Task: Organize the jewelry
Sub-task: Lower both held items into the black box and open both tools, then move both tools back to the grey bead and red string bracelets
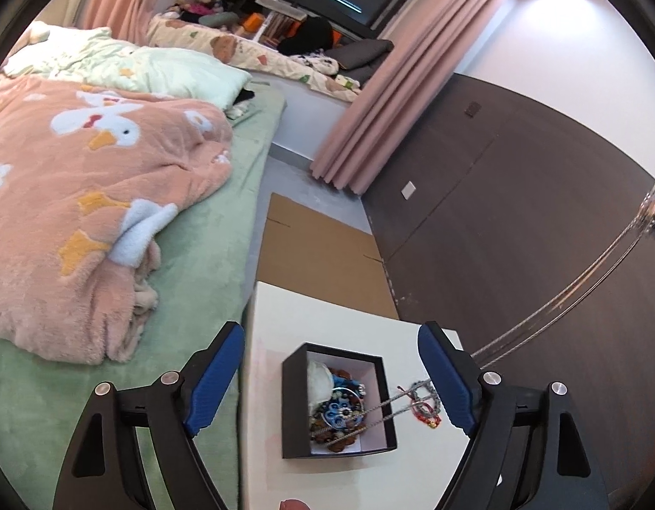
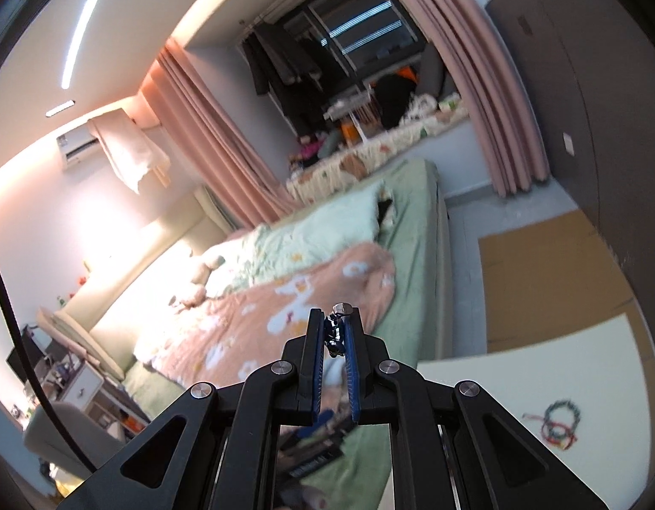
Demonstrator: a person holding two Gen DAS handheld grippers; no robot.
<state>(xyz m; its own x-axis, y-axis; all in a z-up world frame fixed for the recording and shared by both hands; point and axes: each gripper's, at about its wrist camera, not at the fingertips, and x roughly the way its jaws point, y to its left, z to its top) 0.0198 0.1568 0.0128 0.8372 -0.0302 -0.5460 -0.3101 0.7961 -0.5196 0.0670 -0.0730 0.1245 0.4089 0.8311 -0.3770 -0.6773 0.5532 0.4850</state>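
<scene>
A long silver chain necklace (image 1: 552,301) runs taut and slanting from the heap inside the black jewelry box (image 1: 293,408) up and away to the right, out of the left wrist view. The right gripper (image 2: 336,331) has its jaws pinched nearly together on the chain's end, where a small metal clasp or bead pokes out above the blue pads (image 2: 349,348); that view is blurred, so finer detail of the clasp is unclear. The left gripper (image 1: 331,378) hangs spread wide over the box, holding nothing, its blue fingers (image 1: 213,382) straddling the box from above. The box sits on a white table (image 1: 327,314), toward the edge nearest the bed (image 1: 191,263), and is crowded with beaded bracelets, blue pieces and a pale pouch. Beside the box, toward the table's wardrobe-side edge, lie a beaded bracelet (image 1: 425,389) and a red cord bracelet (image 1: 425,414), close together and possibly overlapping. The chain looks light, limp and slippery, and its lower end seems threaded through the pile, so it will likely snag and drag other pieces if drawn fast. A firm pinch near the clasp suits it; the free claw could steady the box wall or press the heap down while the chain comes free.
</scene>
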